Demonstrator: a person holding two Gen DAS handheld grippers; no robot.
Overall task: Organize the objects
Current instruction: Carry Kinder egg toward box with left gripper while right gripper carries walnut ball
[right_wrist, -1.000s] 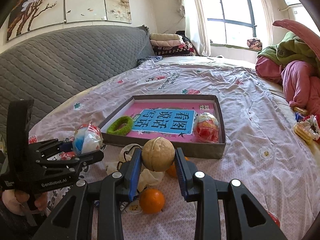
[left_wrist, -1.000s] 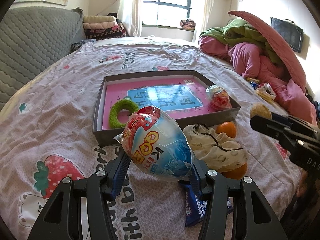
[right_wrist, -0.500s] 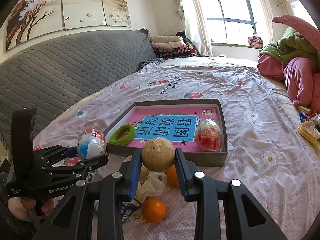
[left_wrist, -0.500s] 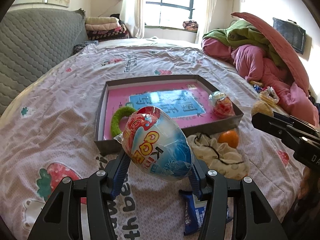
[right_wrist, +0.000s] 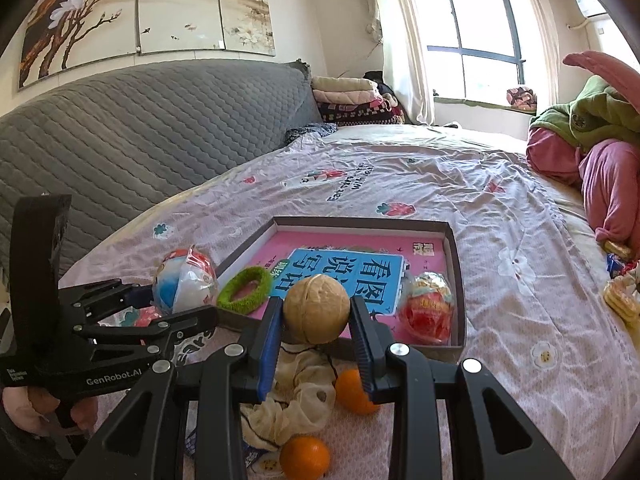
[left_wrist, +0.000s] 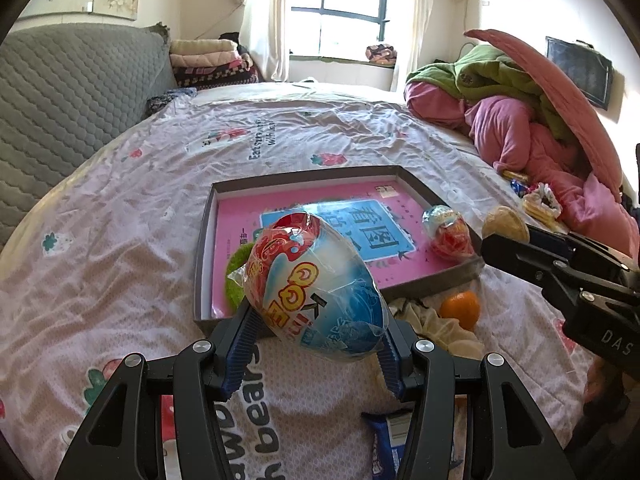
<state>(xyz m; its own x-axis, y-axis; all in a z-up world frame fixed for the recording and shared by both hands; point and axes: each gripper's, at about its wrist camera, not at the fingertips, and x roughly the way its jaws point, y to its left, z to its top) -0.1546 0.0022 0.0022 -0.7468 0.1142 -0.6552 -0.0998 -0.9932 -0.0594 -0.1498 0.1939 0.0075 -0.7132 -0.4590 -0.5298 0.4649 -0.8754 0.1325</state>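
While the left tongs (left_wrist: pixel 316 344) clamp one wrapped egg (left_wrist: pixel 314 286) just short of the tray (right_wrist: pixel 460 292), the right tongs (right_wrist: pixel 316 340) pinch one walnut (right_wrist: pixel 316 309); the tray holds one egg (right_wrist: pixel 428 306) and one green ring (right_wrist: pixel 244 290), with two oranges (right_wrist: pixel 305 458) on the bed

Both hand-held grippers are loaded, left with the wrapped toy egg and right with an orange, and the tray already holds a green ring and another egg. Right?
Not quite. The right hand-held gripper holds a walnut, not an orange, as the right wrist view shows; the oranges lie on the bed. The rest stands.
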